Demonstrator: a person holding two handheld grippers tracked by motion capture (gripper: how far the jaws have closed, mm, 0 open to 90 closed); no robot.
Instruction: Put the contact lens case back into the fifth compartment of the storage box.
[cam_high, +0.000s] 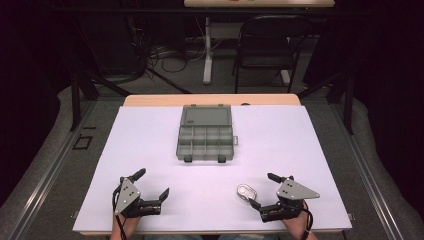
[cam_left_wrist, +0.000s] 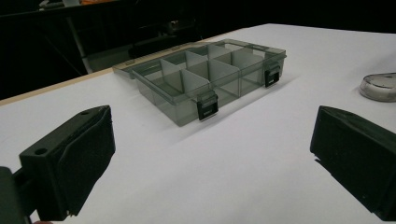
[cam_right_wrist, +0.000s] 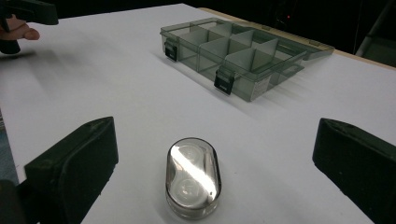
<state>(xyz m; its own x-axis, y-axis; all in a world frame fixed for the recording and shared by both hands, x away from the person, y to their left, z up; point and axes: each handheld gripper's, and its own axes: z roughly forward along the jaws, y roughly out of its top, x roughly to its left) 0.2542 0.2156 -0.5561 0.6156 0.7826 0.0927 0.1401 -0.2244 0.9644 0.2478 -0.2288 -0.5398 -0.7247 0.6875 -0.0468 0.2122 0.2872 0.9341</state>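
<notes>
A grey see-through compartment box (cam_high: 205, 137) lies open at the middle of the white table sheet, its lid (cam_high: 206, 116) folded back flat; its several compartments (cam_left_wrist: 205, 77) (cam_right_wrist: 238, 53) look empty. A small oval clear case (cam_high: 246, 191) (cam_right_wrist: 193, 177) (cam_left_wrist: 379, 86) lies on the sheet near the front right. My right gripper (cam_high: 263, 190) (cam_right_wrist: 212, 168) is open, its jaws to either side of the oval case without touching it. My left gripper (cam_high: 152, 182) (cam_left_wrist: 210, 158) is open at the front left with nothing between its jaws.
The white sheet (cam_high: 150, 135) covers a wooden table (cam_high: 210, 99). Beyond the far edge stand a dark folding chair (cam_high: 265, 45) and a white table leg (cam_high: 207, 50), with cables on the floor. Black frame legs (cam_high: 75, 95) flank the table.
</notes>
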